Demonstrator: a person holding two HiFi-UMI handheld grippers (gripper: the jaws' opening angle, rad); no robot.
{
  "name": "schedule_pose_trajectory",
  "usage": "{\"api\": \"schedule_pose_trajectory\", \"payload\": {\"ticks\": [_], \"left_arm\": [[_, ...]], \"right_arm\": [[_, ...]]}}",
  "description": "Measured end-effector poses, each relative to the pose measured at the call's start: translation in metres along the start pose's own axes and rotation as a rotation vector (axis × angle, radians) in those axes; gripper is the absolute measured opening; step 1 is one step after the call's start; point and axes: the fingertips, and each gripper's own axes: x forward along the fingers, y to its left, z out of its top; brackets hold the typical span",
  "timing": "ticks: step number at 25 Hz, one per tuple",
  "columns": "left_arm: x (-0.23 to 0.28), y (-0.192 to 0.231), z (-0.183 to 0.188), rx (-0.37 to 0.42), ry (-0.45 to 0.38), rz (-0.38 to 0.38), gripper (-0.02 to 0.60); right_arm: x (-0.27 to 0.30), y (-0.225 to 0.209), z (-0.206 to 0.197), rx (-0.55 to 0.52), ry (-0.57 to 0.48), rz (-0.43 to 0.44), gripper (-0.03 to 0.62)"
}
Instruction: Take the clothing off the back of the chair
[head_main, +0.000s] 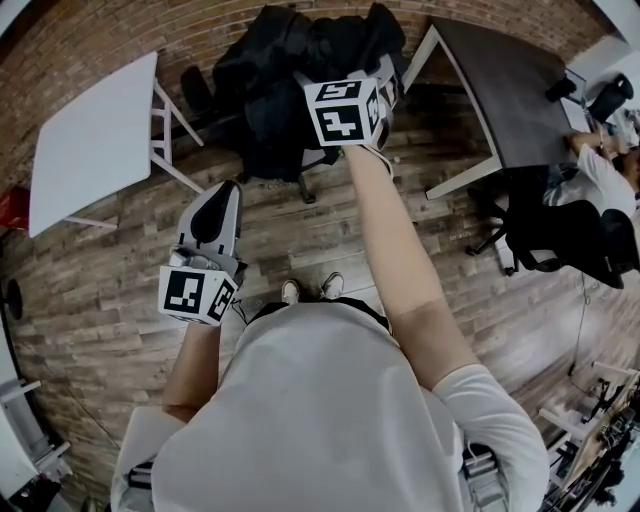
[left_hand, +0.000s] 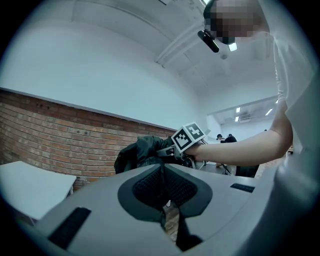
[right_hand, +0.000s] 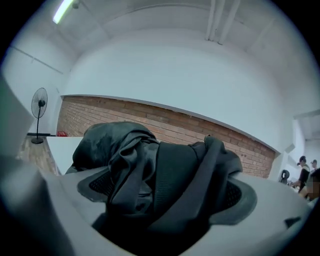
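A heap of black clothing (head_main: 285, 75) lies draped over an office chair whose wheeled base (head_main: 305, 190) shows beneath it. My right gripper (head_main: 388, 78) reaches out to the heap's right side and is shut on a bunched fold of the black clothing (right_hand: 165, 175), which fills the space between the jaws in the right gripper view. My left gripper (head_main: 214, 205) hangs back near my body, well short of the chair, with its jaws shut and nothing between them. From the left gripper view, the clothing (left_hand: 142, 152) appears ahead, with the right gripper's marker cube (left_hand: 189, 136) beside it.
A white table (head_main: 90, 140) stands left of the chair and a dark table (head_main: 500, 75) right of it. A seated person (head_main: 600, 170) and a black office chair (head_main: 560, 235) are at the far right. A brick wall (right_hand: 165, 122) runs behind; a fan (right_hand: 39, 107) stands far left.
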Motion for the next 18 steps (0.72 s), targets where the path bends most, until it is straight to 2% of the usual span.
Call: {"api": "schedule_pose_trajectory", "payload": {"ticks": [6,11,18], "left_arm": [[-0.017,0.010,-0.001,0.005,0.017,0.021,0.038],[-0.029,0.023,-0.011,-0.043,0.043,0.052,0.038],[-0.036,0.026,-0.007,-0.035,0.032,0.058,0.038]], "right_arm": [[0.005,-0.010,-0.005,-0.026,-0.035,-0.045,0.545],[0.005,-0.013,-0.011,-0.037,-0.018,-0.053,0.541],[0.003,-0.010,-0.021,-0.015,0.002,-0.014,0.441]]}}
